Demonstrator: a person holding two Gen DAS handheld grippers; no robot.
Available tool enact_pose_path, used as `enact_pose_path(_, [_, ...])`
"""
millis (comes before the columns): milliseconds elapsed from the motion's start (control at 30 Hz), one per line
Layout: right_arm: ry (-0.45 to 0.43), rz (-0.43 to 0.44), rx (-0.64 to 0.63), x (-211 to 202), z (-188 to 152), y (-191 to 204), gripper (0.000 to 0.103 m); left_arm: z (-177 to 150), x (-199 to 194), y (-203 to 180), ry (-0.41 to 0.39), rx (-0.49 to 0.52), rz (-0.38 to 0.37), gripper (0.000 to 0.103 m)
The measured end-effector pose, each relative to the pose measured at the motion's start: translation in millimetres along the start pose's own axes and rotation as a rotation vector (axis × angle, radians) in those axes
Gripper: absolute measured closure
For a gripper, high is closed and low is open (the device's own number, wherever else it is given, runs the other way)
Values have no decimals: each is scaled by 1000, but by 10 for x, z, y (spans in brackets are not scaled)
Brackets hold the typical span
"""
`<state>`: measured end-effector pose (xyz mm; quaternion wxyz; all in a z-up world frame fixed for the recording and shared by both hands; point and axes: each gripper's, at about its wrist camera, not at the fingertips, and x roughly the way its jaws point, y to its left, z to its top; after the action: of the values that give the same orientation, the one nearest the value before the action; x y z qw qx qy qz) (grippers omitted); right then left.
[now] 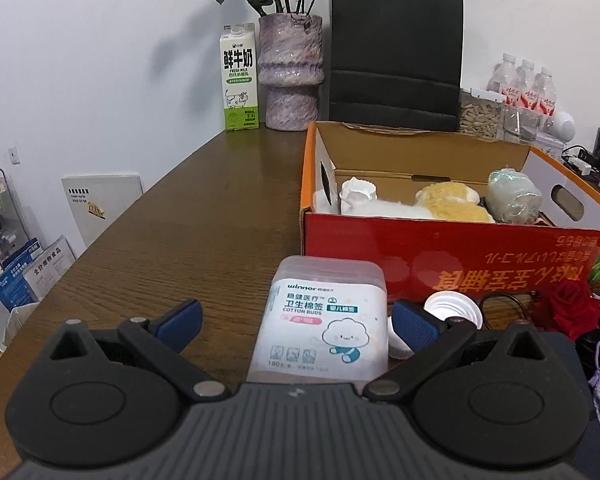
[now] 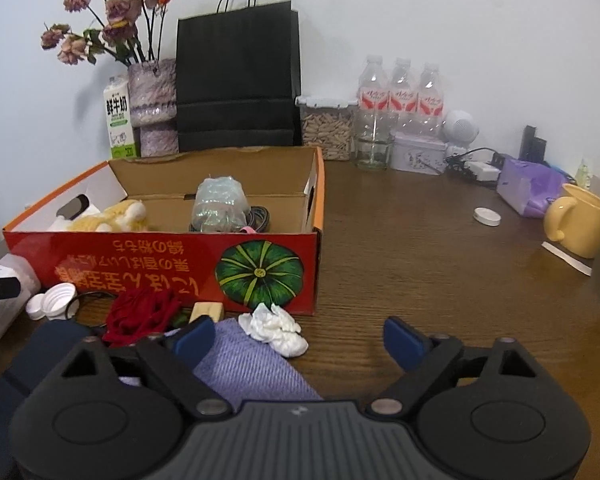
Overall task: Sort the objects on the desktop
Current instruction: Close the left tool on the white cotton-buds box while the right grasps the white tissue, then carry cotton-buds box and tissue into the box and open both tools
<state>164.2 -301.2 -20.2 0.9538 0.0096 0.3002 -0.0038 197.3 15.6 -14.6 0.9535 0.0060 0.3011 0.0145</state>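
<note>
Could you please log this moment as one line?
left fingers: open, straddling white cotton-bud box | right gripper: open, empty | red cardboard box: partly filled

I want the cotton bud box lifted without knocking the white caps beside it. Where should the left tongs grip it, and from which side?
Grip the cotton bud box across its two flat side walls, coming in from the near side where the left tongs already straddle it, open. It stands upright and its sides are straight, so the pads should seat flat. The white caps sit close by the right pad, so close gently.
</note>
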Motion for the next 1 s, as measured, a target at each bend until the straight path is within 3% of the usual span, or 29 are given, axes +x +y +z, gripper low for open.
enact_pose_path(100, [30,-14,1,131,33,10,24,10,35,7,8,-6,-3,1])
enact_pose_path(200, [51,13,15,223,48,1,41,15,67,2,16,-4,-9,5])
enact_pose_path(267, [64,37,29,258,35,-12,71,13,86,2,24,-5,-24,16])
enact_pose_path(300, [66,45,31,263,25,-15,78,11,90,4,26,-8,-35,21])
enact_pose_path(333, [60,47,29,254,14,-13,79,11,99,5,30,-9,-46,33])
enact_pose_path(367, [53,49,28,241,6,-9,80,10,106,3,36,-11,-56,36])
enact_pose_path(667, [0,54,38,115,17,-40,80,8,68,17,22,-25,-45,36])
enact_pose_path(1000, [-86,76,43,-172,111,-52,80,105,-237,136,-61,-58,-46,37])
